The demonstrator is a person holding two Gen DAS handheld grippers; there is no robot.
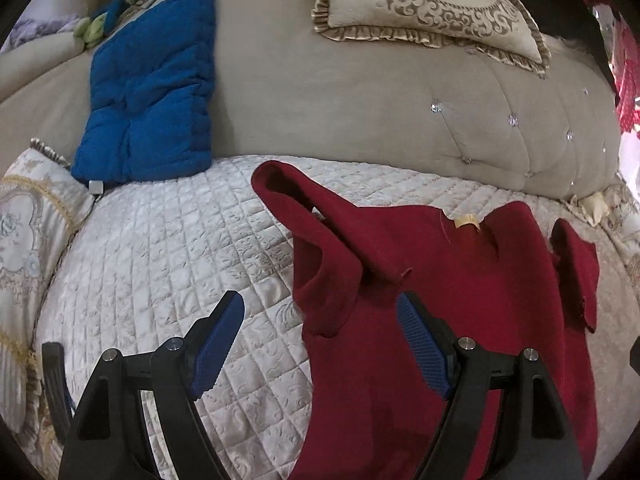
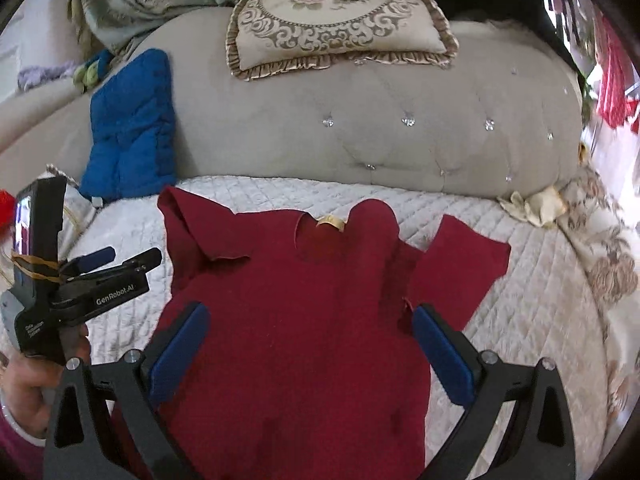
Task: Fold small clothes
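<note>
Two cushions behind red top.

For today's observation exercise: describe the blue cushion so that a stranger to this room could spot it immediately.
Find the grey tufted sofa back. At its left end the blue cushion leans upright, its base on the quilted cover. It alone is plain blue; the neighbouring cushions are embroidered cream.

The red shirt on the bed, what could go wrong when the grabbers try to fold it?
The red shirt has one sleeve already flopped over its shoulder, so a fold might trap a lumpy bunch. The other sleeve sticks out sideways and could end up hanging outside the fold. Both the left gripper and right gripper are open, and a pinch might grab the quilted cover underneath too.
</note>
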